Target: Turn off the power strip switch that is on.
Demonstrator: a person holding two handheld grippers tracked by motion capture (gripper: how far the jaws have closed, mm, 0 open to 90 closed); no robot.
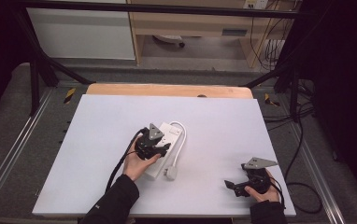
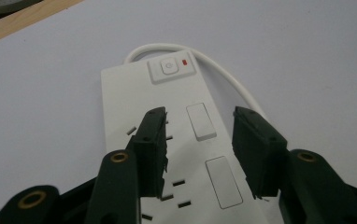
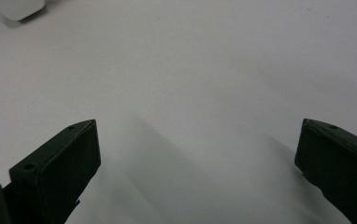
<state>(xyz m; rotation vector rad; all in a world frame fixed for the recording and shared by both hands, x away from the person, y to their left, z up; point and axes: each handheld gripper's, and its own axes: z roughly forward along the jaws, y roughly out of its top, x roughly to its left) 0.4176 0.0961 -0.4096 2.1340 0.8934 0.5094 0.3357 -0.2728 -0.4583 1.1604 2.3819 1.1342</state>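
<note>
White-topped table [image 1: 102, 140] with a wooden strip along the far edge. Lying flat near its middle, a white power strip [image 1: 161, 148]; beside the strip's right flank, its white cable [image 1: 182, 140] and plug [image 1: 170, 171].

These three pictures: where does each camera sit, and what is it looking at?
High view: above the person's side, looking forward and down on the white table; forearms, left gripper and right gripper show.
Left gripper view: rides that gripper, looking along its black jaws at the white plastic power strip.
Right gripper view: rides the right gripper, facing bare table.
High and left gripper views share the strip.
</note>
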